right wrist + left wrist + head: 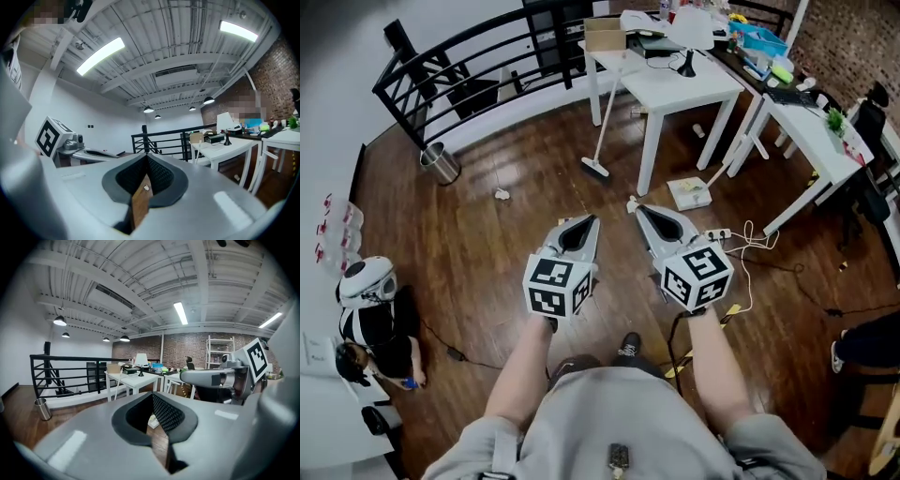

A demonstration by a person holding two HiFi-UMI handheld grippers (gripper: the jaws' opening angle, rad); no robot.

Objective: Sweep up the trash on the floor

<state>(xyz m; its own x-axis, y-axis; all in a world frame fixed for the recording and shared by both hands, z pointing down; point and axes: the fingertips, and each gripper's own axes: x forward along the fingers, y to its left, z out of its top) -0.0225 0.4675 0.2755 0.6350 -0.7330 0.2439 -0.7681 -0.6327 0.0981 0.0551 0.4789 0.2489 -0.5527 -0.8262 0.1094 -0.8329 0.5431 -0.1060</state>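
Note:
A white-handled broom (603,122) leans against the white table (698,89), its brush head on the wooden floor. A white dustpan (689,193) lies beside a table leg. Scraps of crumpled paper lie on the floor: one (502,194) at the left, one (632,203) just ahead of the right jaws. My left gripper (590,223) and right gripper (642,212) are held side by side, pointing toward the table, both shut and empty. In the left gripper view its jaws (153,397) meet, with the right gripper (211,378) alongside. The right gripper view shows its jaws (146,160) closed too.
A metal bin (441,164) stands at the left by the black railing (478,61). A power strip and white cables (741,246) lie on the floor at the right. A second white desk (811,127) stands at the far right. A helmet (366,279) rests at the left.

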